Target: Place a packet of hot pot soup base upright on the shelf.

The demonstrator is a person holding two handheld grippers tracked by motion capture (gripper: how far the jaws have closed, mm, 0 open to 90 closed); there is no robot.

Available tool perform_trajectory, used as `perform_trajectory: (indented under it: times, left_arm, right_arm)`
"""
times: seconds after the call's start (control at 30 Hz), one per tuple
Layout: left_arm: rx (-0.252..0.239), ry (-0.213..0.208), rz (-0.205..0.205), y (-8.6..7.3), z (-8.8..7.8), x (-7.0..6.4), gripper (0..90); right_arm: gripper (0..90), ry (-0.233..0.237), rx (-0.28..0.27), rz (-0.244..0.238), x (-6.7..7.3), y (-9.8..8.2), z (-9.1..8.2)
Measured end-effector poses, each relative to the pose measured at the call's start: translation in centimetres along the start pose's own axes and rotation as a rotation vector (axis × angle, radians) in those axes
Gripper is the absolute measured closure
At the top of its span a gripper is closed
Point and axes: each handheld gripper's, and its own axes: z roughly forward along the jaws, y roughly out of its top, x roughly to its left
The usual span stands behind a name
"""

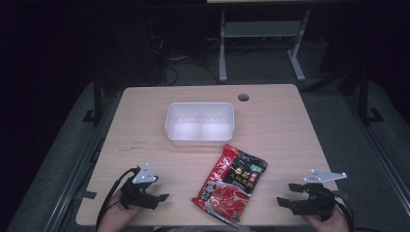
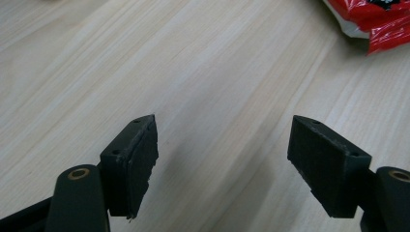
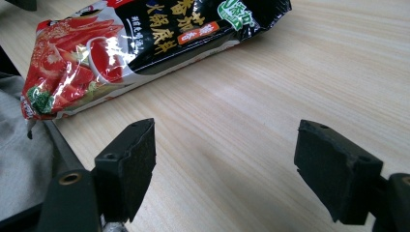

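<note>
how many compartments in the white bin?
2. The white bin sits mid-table, split by one divider: a left compartment and a right compartment. Both look empty; the red sauce packet lies on the table nearer the person.

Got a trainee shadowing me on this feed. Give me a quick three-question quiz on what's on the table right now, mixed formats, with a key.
1. True or false: the red and black food packet lies inside the white container.
2. Multiple choice: the left tool is
A. shut on the packet
B. open over bare table
C. open around the container's rim
3. Fill in: seen from the high view, the container has ___ compartments, and they are ___.

Key
1. False. The packet lies flat on the table, nearer the person than the container.
2. B. The right tool is open too, holding nothing.
3. Two; empty.
</note>
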Motion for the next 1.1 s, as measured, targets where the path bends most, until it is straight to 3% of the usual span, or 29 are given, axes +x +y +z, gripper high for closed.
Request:
perform_trajectory:
  times: [0.27,0.4,0.67,0.9,1.0,1.1]
  left_arm:
    - [-0.012,-0.034,0.042,1.2,0.2,-1.1,30.0]
    - [-0.031,-0.056,0.072,2.5,0.3,-1.6,36.0]
    - [-0.022,-0.082,0.126,4.6,1.0,-2.6,43.9]
    - [-0.044,-0.114,0.159,7.0,1.4,-3.9,55.2]
    - [-0.031,-0.134,0.181,7.9,1.9,-4.5,65.5]
    - [-0.018,-0.145,0.192,8.2,2.2,-4.8,69.9]
  right_arm:
    - [21.7,-0.006,-0.008,-0.002,0.1,0.0,-0.1]
    - [20.8,-0.006,-0.018,0.003,0.0,0.1,-0.2]
    - [19.9,-0.011,-0.015,0.008,-0.2,0.0,-0.3]
    - [20.0,-0.027,-0.007,0.004,0.0,0.1,-0.2]
    - [20.5,-0.032,-0.004,0.001,0.1,0.2,-0.3]
    - [20.7,-0.037,0.001,0.004,0.0,0.2,-0.2]
